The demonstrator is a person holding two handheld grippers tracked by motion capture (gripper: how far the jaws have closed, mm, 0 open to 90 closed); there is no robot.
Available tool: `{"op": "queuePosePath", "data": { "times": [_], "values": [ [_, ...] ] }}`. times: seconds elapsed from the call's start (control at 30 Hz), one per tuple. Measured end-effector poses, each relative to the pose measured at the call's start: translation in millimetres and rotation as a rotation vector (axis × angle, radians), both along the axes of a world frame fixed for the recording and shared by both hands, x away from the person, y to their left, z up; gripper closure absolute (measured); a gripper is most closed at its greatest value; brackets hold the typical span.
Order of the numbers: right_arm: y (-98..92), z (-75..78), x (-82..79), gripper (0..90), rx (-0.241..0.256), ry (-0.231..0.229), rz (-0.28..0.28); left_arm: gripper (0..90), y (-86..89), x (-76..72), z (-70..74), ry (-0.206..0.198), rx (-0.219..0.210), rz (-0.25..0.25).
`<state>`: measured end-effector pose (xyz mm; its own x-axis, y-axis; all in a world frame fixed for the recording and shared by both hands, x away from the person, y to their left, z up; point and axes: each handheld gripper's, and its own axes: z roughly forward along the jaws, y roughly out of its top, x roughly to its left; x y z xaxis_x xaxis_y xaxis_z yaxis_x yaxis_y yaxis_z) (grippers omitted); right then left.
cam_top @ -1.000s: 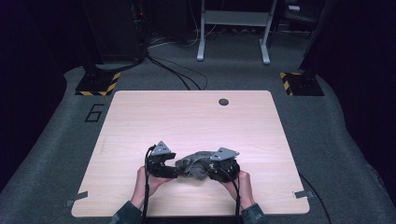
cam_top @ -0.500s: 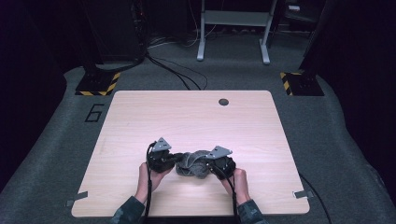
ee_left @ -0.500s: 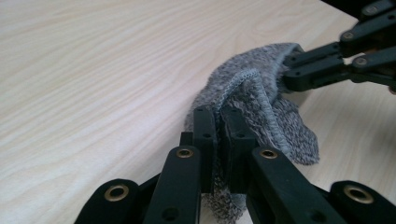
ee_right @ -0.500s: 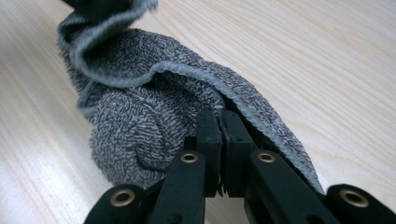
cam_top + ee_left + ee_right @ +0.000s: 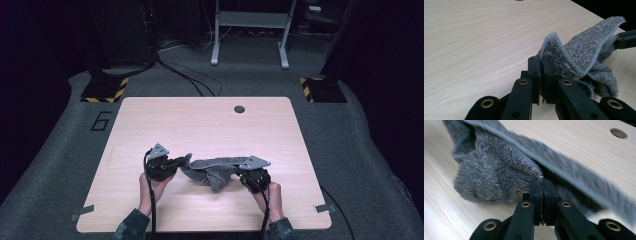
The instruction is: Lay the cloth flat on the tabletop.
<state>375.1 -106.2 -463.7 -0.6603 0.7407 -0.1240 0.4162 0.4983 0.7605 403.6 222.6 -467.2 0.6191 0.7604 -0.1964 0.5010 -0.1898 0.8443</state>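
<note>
This looks like a lab or recording studio. A bare light wooden table point(image 5: 210, 130) with a round cable hole point(image 5: 239, 109) stands on grey carpet point(image 5: 350, 150) marked with a painted number 6 point(image 5: 101, 120). Beyond the table stand yellow-and-black striped stand bases point(image 5: 105, 90), black cables point(image 5: 185, 75) and a grey metal frame point(image 5: 250, 30), amid dark surroundings.

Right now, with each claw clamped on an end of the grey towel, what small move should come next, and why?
Probably draw the left claw and right claw a little farther apart. Both grip the grey towel at its edges, yet its middle sags, bunched on the table, so it is not spread flat.
</note>
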Motion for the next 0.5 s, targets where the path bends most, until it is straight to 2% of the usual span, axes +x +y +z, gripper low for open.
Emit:
{"op": "queuePosePath", "data": {
  "times": [0.13,0.23,0.37,0.4,0.47,0.5],
  "values": [
    [-14.1,-5.6,-2.2,88.3,0.001,0.021,-0.043,85.8,10.6,3.8,-5.6,0.020,-0.008,0.036],
    [-29.1,-13.7,-4.2,88.2,0.001,0.050,-0.074,85.5,14.6,5.9,-10.1,0.043,-0.017,0.041],
    [-36.7,-21.5,-3.9,87.9,-0.008,0.078,-0.089,83.2,17.1,9.9,-19.3,0.076,0.004,0.045],
    [-38.1,-23.4,-2.9,87.5,-0.014,0.085,-0.093,81.4,17.2,10.6,-20.6,0.083,0.004,0.048],
    [-40.4,-24.4,-2.5,84.6,-0.018,0.098,-0.099,68.7,17.0,11.0,-20.7,0.103,0.019,0.055],
    [-42.4,-23.3,-1.8,79.9,-0.015,0.093,-0.095,61.2,16.5,10.0,-19.9,0.101,0.022,0.058]
  ]
}}
